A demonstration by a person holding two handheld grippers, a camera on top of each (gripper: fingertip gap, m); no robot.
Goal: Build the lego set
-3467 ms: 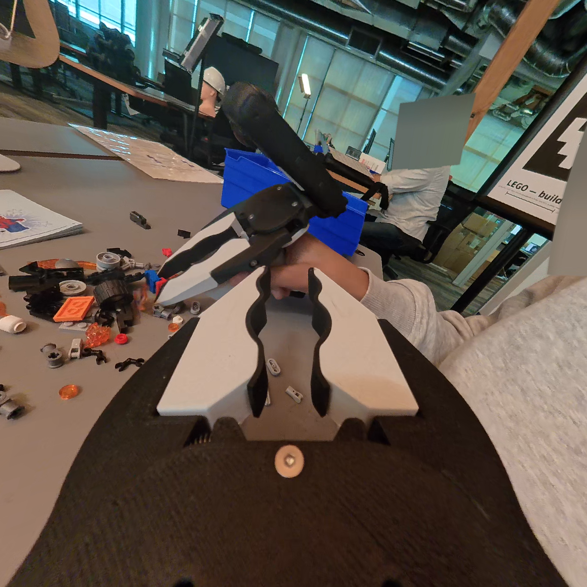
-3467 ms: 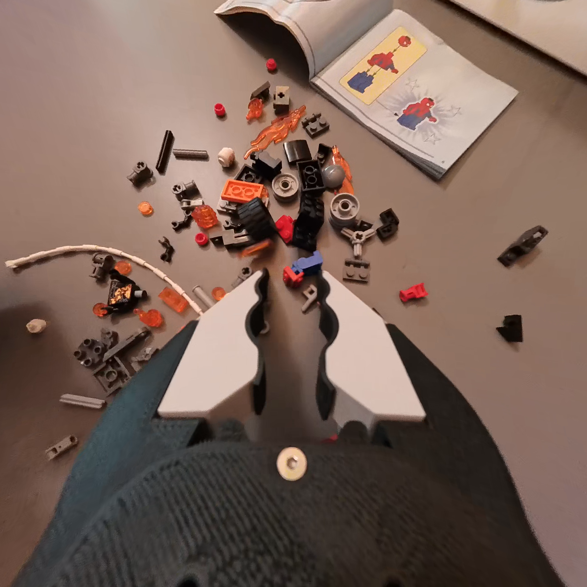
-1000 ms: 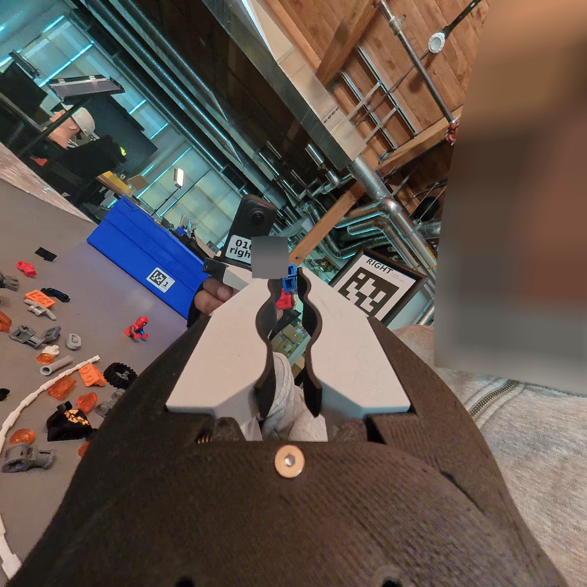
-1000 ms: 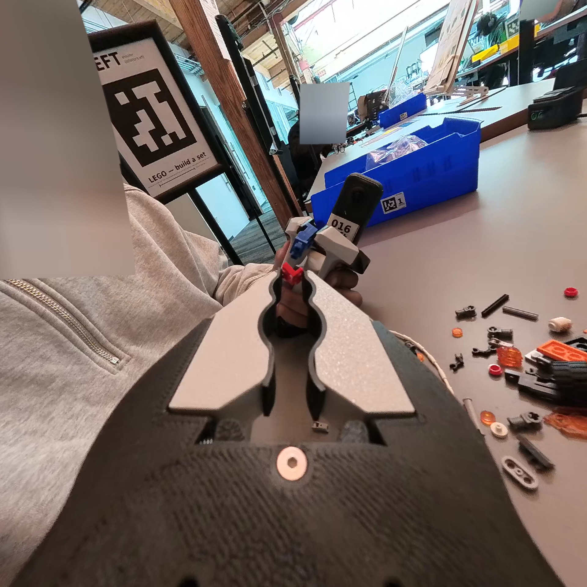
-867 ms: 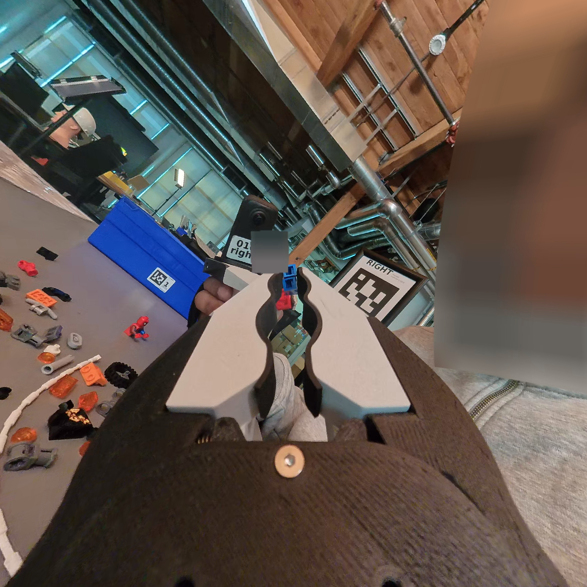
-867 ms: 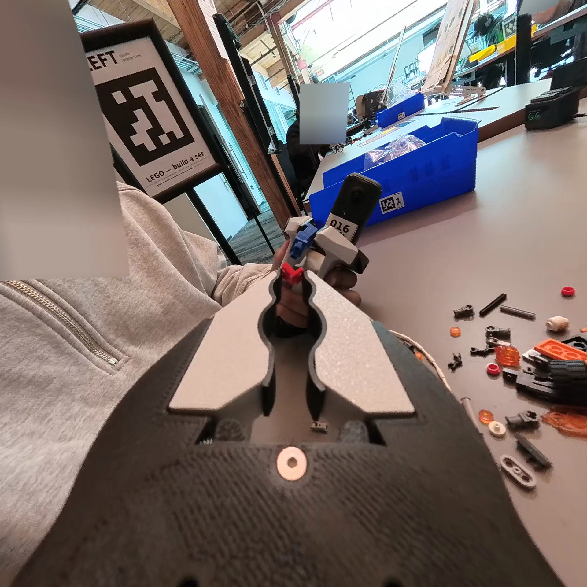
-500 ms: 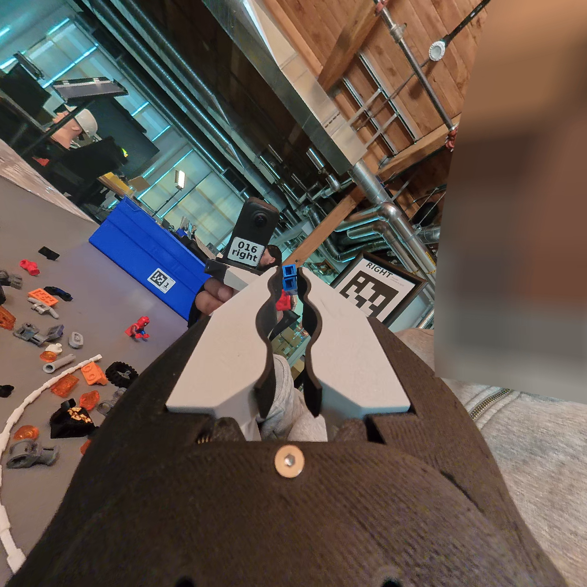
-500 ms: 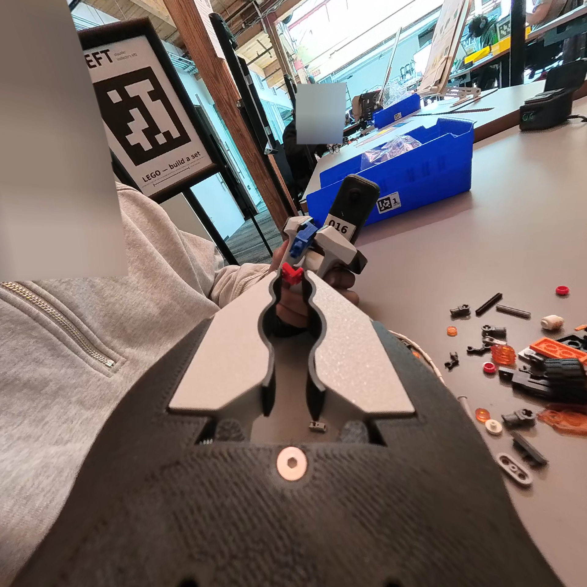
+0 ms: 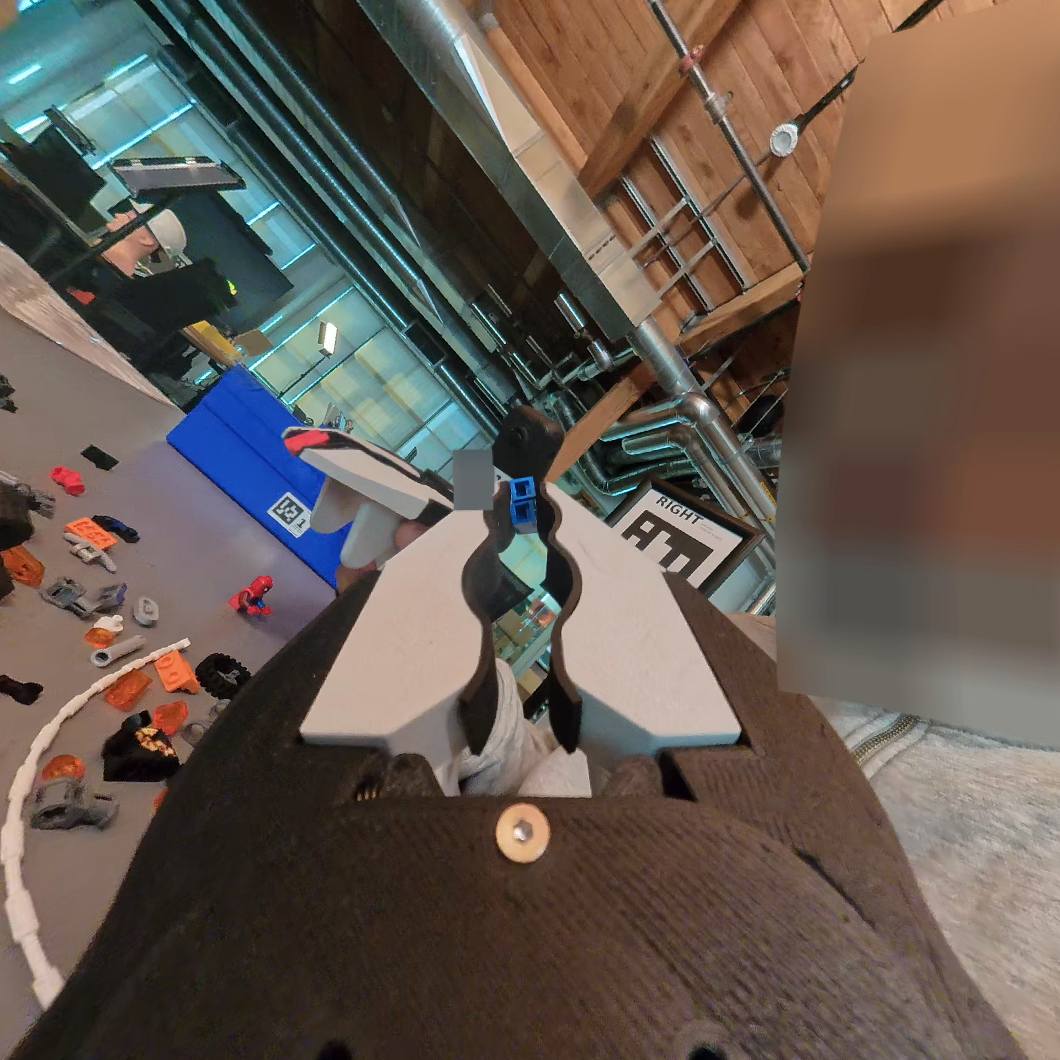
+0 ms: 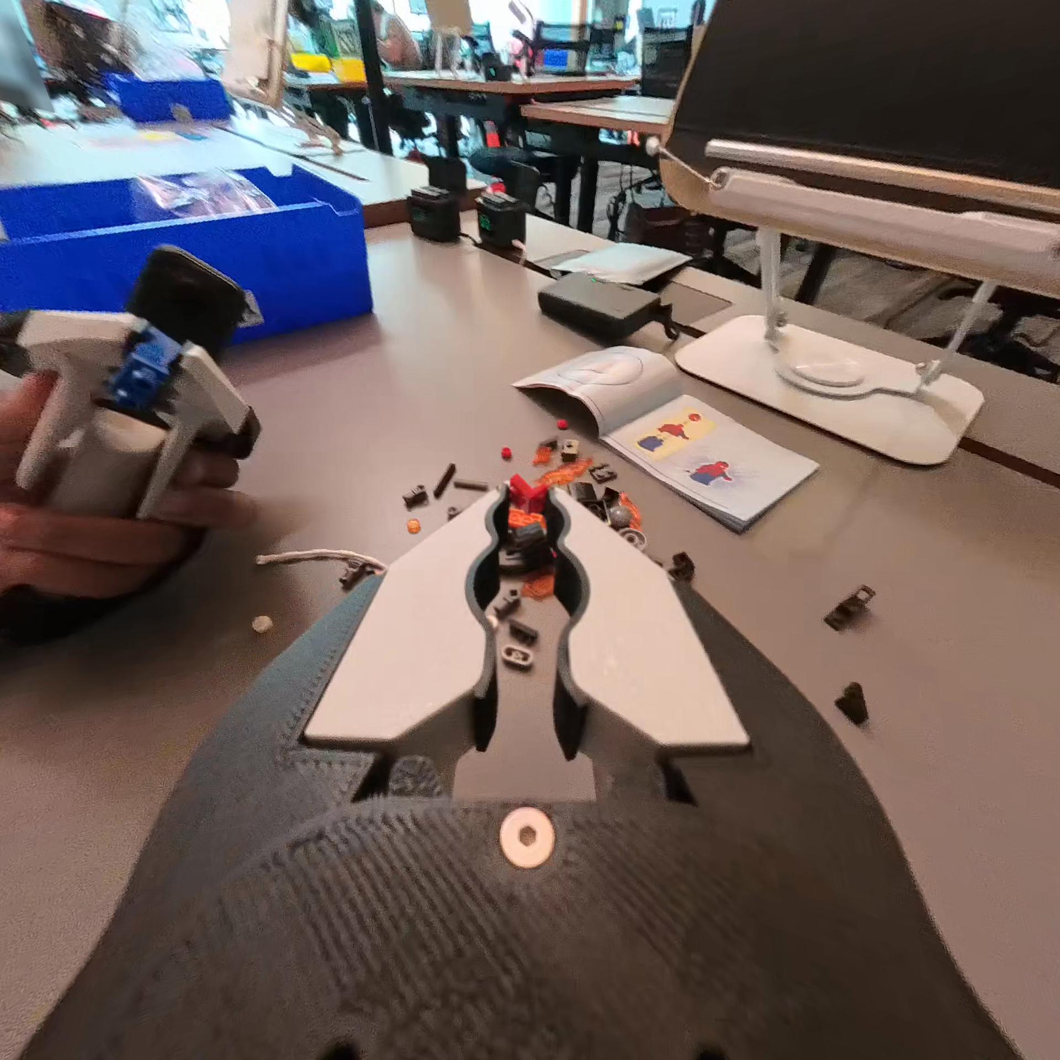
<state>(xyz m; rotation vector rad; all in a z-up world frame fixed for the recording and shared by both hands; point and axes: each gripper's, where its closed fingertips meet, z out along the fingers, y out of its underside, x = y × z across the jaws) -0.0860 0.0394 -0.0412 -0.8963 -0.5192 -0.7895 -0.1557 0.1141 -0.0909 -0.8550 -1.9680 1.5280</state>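
My left gripper (image 9: 523,505) is shut on a small blue lego piece (image 9: 523,501) and holds it up in the air, above the table. The same gripper and blue piece (image 10: 140,367) show at the left of the right wrist view, held in a hand. My right gripper (image 10: 529,494) is shut on a small red lego piece (image 10: 527,492), held above the pile of loose pieces (image 10: 527,550). In the left wrist view the right gripper (image 9: 310,444) points left with the red piece (image 9: 297,443) at its tip. The two pieces are apart.
Loose orange, black and grey pieces, a white chain (image 9: 34,763), a black wheel (image 9: 222,675) and a red-and-blue minifigure (image 9: 252,595) lie on the grey table. An open instruction booklet (image 10: 671,436), a blue bin (image 10: 183,252), a black box (image 10: 599,304) and a white monitor stand (image 10: 826,384) sit farther back.
The two pieces were held together tip to tip. My right gripper has swung away with the red piece and now faces the table, while my left gripper keeps the blue piece raised.
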